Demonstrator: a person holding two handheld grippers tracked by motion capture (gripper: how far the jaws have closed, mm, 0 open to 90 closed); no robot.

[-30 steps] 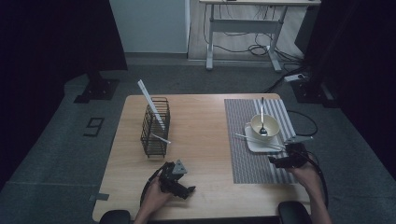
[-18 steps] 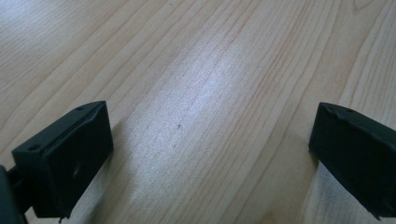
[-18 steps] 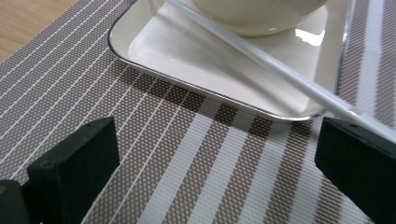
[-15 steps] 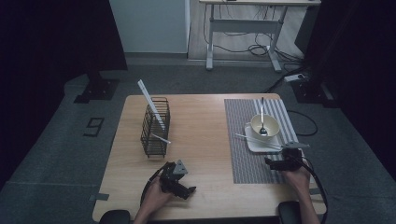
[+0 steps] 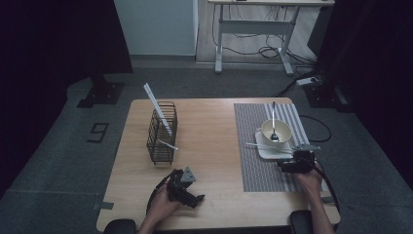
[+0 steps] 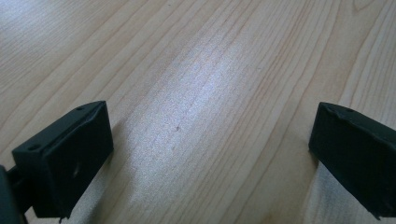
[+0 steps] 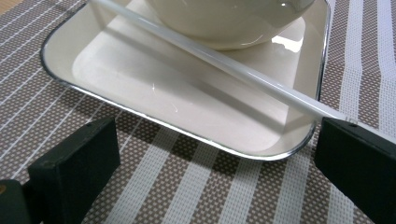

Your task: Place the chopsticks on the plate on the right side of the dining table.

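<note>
White stick lies across the tray, just ahead of the right gripper.
Its long axis runs slantwise over the tray's near edge, leaning on the bowl; one end passes right over the gripper's right jaw. That gripper, jaws spread and holding nothing, sits on the striped mat and is by far the nearer. The left gripper, jaws also spread and holding nothing, rests over bare wood, well apart to the left.
</note>
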